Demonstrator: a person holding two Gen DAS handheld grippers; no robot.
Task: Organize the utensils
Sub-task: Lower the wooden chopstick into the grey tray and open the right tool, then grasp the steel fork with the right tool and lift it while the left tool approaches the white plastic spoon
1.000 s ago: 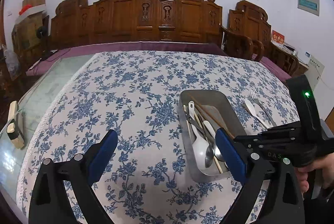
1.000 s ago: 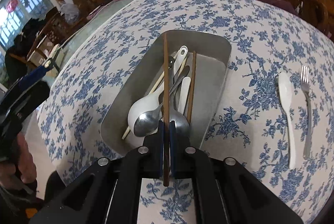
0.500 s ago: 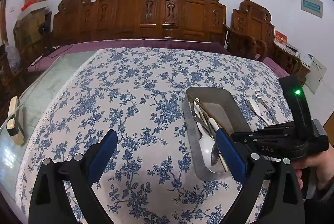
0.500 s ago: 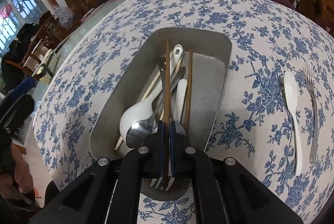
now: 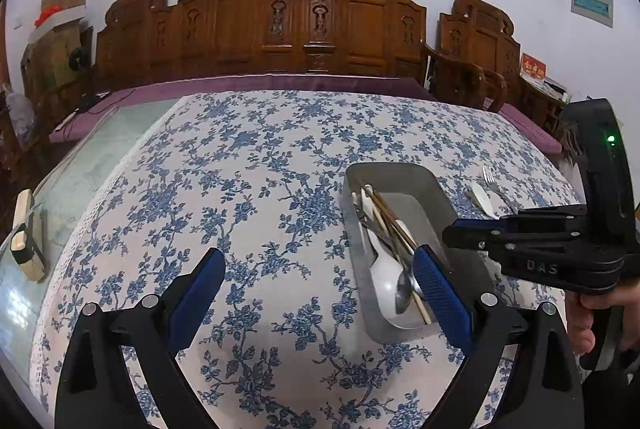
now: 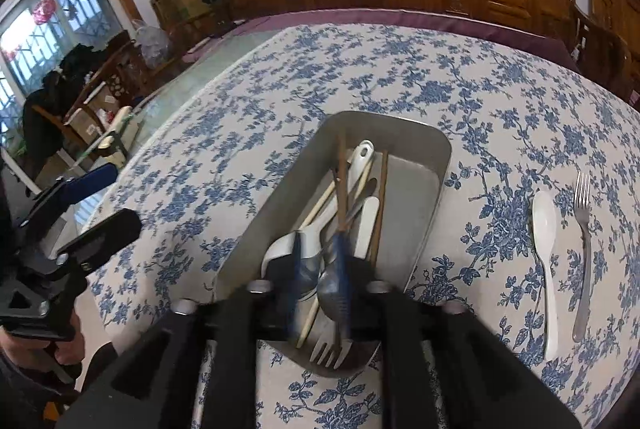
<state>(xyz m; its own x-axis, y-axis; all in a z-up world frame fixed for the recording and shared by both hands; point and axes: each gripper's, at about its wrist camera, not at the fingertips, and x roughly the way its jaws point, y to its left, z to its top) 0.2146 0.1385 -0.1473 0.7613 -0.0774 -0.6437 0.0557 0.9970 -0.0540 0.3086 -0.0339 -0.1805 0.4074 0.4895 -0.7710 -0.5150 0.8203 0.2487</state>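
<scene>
Overhead, a white wall and carved wooden chairs [image 5: 304, 25] back a table under a blue-flowered cloth [image 5: 240, 189]. Both the left gripper [image 5: 316, 289] and the right gripper [image 6: 318, 265] stand parted, holding nothing, the right blurred above the metal tray [image 6: 432, 157] of utensils; a white spoon [image 6: 546, 249] and fork [image 6: 582, 241] lie on the cloth beside it.

L tool [image 5: 316, 289] wide open, R tool [image 6: 318, 269] slightly parted.

My feed showed a table [image 5: 120, 157] with a blue-flowered cloth [image 6: 400, 69] over it. On the cloth sat a metal tray [image 6: 436, 169], and well to its right a white spoon [image 6: 546, 249] and a fork [image 6: 582, 249] lay side by side.
</scene>
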